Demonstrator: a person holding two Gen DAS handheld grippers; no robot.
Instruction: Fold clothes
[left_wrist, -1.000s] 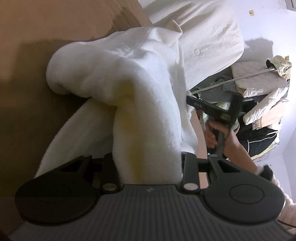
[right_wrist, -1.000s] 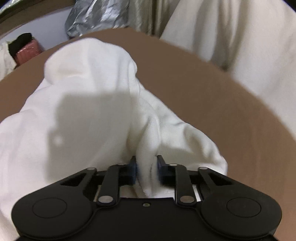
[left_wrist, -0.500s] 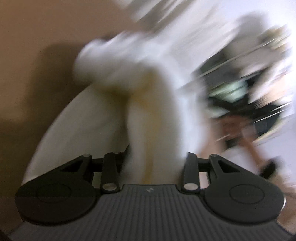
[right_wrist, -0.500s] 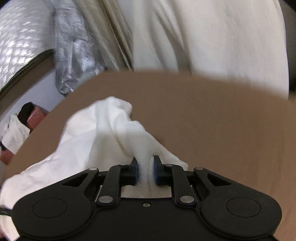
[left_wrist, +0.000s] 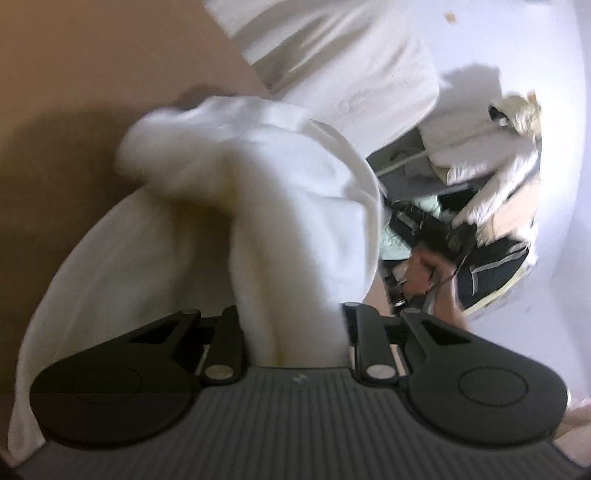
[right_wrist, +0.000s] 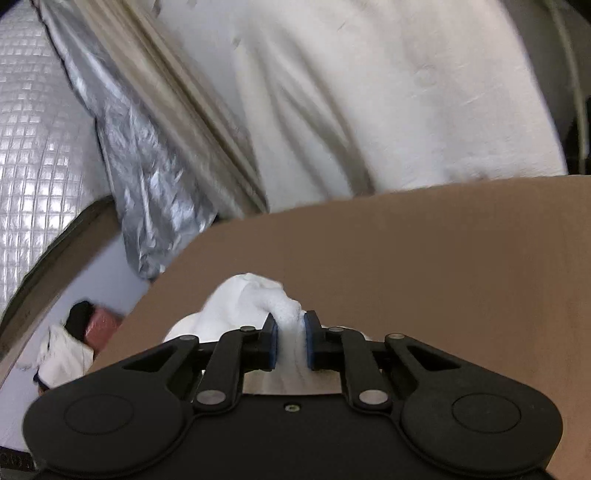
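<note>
A white fleecy garment (left_wrist: 258, 184) lies bunched on the brown table (left_wrist: 74, 74). A thick fold of it runs back between the fingers of my left gripper (left_wrist: 291, 314), whose jaws are closing on it; the cloth fills the whole gap. In the right wrist view only a small bunch of the garment (right_wrist: 243, 299) shows above the table (right_wrist: 443, 258). My right gripper (right_wrist: 290, 325) has its blue pads pinched on that fold and is still tightening. In the left wrist view, a hand (left_wrist: 428, 266) holds that blurred dark gripper past the garment's right edge.
A large white sheet (right_wrist: 406, 92) hangs behind the table, also in the left view as the sheet (left_wrist: 351, 55). A silver foil curtain (right_wrist: 147, 166) hangs at the left. Piled clothes (left_wrist: 480, 166) lie on the floor to the right, and a white jacket (right_wrist: 62, 354) lies low at the left.
The right gripper swung across with its fold, so most of the garment dropped out of its view. The left fingers drew in on the thick fold, and the bunch shifted right.
</note>
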